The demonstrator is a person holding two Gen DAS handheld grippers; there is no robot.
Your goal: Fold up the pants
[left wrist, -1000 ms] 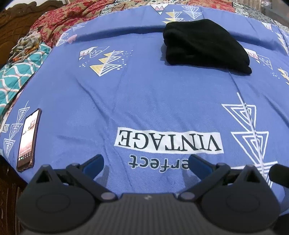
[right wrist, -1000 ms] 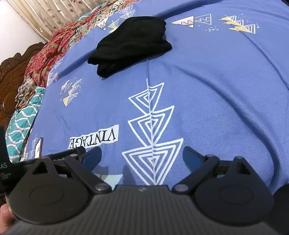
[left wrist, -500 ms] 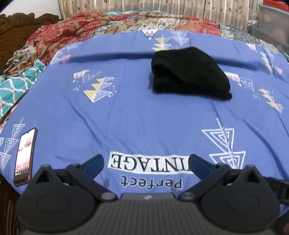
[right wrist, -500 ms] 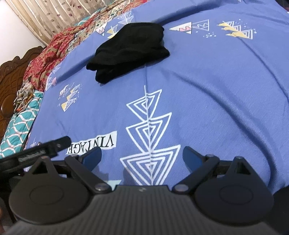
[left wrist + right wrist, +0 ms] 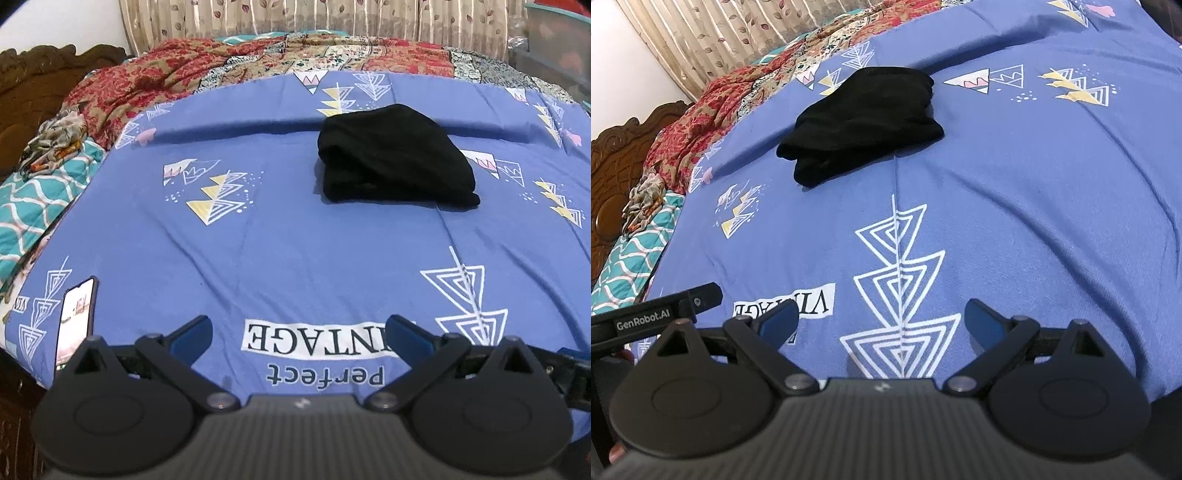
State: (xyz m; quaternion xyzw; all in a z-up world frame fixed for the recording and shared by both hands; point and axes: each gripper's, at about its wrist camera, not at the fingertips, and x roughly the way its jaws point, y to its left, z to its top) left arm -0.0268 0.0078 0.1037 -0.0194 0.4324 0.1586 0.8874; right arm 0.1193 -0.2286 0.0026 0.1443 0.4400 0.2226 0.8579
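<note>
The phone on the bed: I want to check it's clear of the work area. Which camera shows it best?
The left wrist view: the phone lies flat, screen lit, at the blue bedspread's left edge, far from the folded black pants. In the right wrist view I cannot find it; the left gripper's body covers that corner.

Home bedroom. Bed w/ blue printed bedsheet (image 5: 295,251) (triangle motifs, "Perfect VINTAGE" text) fills most of both views. Carved dark wood headboard (image 5: 609,177) at one end, red floral quilt (image 5: 155,77) bunched beside it, teal wavy-pattern cloth (image 5: 33,206) near it. Leaf-print curtains (image 5: 295,16) along far wall. Smartphone (image 5: 75,321) lying on sheet edge; folded black pants (image 5: 391,170) on bed. Clear plastic storage bin (image 5: 554,40) in corner.
</note>
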